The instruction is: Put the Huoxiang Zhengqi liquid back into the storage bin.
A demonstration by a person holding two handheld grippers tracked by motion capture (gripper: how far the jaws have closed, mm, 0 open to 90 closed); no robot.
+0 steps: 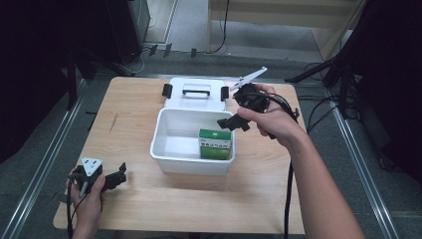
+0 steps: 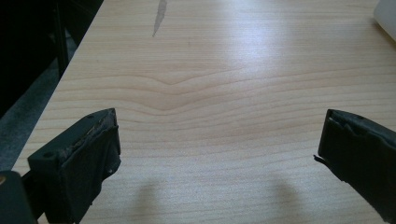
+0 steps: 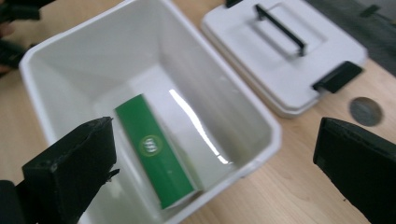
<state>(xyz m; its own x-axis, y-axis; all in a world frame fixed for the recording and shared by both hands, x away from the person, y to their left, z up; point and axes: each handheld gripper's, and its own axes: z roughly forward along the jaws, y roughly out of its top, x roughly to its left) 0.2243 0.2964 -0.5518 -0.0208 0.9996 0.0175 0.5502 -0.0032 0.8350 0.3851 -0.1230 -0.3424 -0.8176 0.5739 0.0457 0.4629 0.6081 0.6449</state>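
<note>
A white plastic bin (image 1: pixel 160 149) stands mid-table with a green box (image 1: pixel 215 143) upright against its right inner wall. Its white lid (image 1: pixel 195 94) with black handle and clips lies flat just behind it. My right gripper (image 1: pixel 233 122) hovers over the bin's right rim, jaws wide apart and empty. In the right gripper view the green box (image 3: pixel 156 154) lies below and between the jaws of the right gripper (image 3: pixel 214 128), untouched. My left gripper (image 1: pixel 121 175) rests low at the near left of the table, open. In the left gripper view, bare wood lies between the jaws of the left gripper (image 2: pixel 219 116).
The wooden table (image 1: pixel 134 119) has free surface left of and in front of the bin. A small round grey disc (image 3: pixel 365 111) lies on the wood beside the lid (image 3: pixel 285 51). Cables trail off the right edge, and dark stands surround the table.
</note>
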